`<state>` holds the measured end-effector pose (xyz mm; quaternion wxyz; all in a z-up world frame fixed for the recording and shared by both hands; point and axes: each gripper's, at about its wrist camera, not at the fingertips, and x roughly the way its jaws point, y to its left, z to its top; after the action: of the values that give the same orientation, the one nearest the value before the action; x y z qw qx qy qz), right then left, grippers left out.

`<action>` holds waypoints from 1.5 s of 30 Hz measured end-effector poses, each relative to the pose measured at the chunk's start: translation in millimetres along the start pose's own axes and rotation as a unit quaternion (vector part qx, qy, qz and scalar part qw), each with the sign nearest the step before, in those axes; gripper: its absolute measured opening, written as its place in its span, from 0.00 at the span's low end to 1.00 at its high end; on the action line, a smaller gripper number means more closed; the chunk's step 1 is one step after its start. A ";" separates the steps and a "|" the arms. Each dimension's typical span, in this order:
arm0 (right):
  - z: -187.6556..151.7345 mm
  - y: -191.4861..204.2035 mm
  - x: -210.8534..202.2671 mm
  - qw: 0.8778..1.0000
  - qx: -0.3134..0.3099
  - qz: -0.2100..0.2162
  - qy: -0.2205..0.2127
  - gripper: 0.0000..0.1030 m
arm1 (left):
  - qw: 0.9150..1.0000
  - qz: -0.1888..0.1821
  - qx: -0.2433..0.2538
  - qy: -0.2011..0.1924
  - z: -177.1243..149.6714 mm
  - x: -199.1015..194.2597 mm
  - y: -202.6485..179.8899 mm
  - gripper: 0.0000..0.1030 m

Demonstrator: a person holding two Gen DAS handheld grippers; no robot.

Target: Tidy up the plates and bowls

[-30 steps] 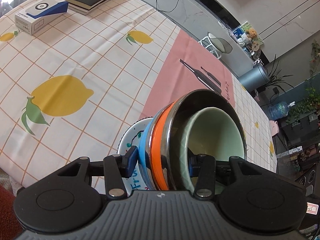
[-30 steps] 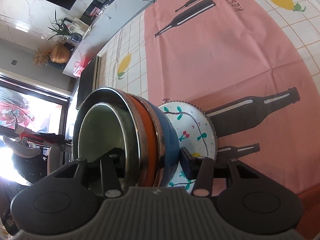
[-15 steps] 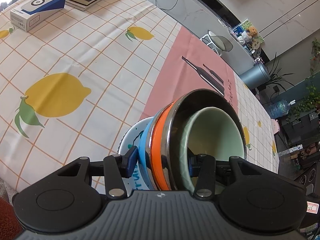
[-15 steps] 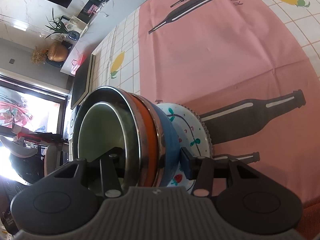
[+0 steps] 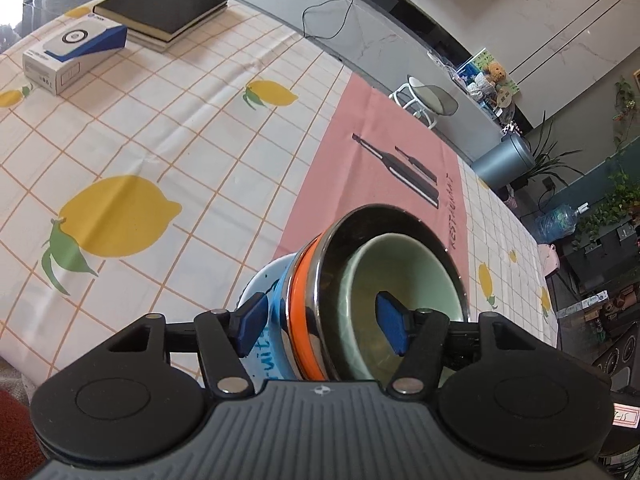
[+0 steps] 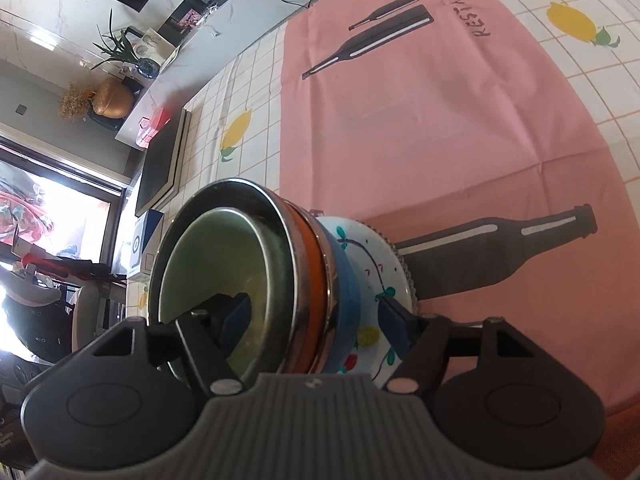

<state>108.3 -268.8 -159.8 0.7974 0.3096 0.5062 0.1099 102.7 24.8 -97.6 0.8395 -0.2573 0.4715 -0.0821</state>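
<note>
A pale green bowl (image 5: 400, 264) nests in a steel bowl with an orange band (image 5: 300, 300), which sits in a blue bowl (image 5: 276, 320) on a painted plate (image 5: 260, 276). My left gripper (image 5: 322, 326) straddles the stack's near rim, jaws opening; one pad hangs inside the green bowl, the other beside the blue bowl, neither pressing. From the other side my right gripper (image 6: 316, 324) straddles the same stack, jaws opening, with one pad in the green bowl (image 6: 208, 256) and the other over the plate (image 6: 376, 256), clear of the blue bowl (image 6: 344, 292).
The stack stands at the near corner of a pink placemat (image 5: 380, 168) on a lemon-print tablecloth (image 5: 120, 216). A black book (image 5: 160, 8) and a white and blue box (image 5: 72, 52) lie at the far left. The table's near edge runs just below the grippers.
Both grippers, earlier clamped on the bowl stack's rims, have spread their jaws off it. The stack now rests on the plate by itself.
</note>
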 end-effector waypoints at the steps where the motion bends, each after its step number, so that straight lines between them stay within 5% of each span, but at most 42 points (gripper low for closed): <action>1: -0.2 1.4 -3.9 1.000 -0.003 -0.001 -0.003 0.71 | 1.000 0.000 0.002 -0.006 0.8 -4.8 -2.0 0.72; 11: -19.9 29.6 -68.7 0.994 -0.075 -0.014 -0.081 0.79 | 0.989 0.019 0.088 -0.119 -9.4 -74.3 -38.4 0.73; 14: -34.2 40.9 -97.9 0.985 -0.109 -0.030 -0.128 0.80 | 0.978 0.023 0.134 -0.158 -20.4 -96.7 -53.3 0.73; 20: -73.7 59.2 -152.0 0.956 -0.182 -0.076 -0.216 0.84 | 0.943 0.036 0.237 -0.230 -55.8 -133.4 -77.7 0.74; 27: -118.9 66.0 -184.0 0.927 -0.233 -0.113 -0.271 0.88 | 0.927 0.034 0.293 -0.233 -86.3 -146.7 -75.1 0.77; 37: -180.6 56.9 -175.4 0.886 -0.287 -0.157 -0.327 0.92 | 0.895 0.111 0.353 -0.250 -129.1 -140.1 -60.6 0.81; 41: -198.4 54.6 -165.0 0.876 -0.297 -0.163 -0.343 0.92 | 0.893 0.137 0.343 -0.256 -140.9 -131.2 -51.0 0.85; 45: -204.7 48.1 -152.4 0.884 -0.279 -0.158 -0.340 0.92 | 0.901 0.156 0.317 -0.249 -144.7 -121.0 -40.2 0.85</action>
<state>-134.9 -227.3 -78.6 0.9808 0.0091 0.1946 0.0069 -79.2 -14.8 -47.7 0.9689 0.0876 0.2298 -0.0284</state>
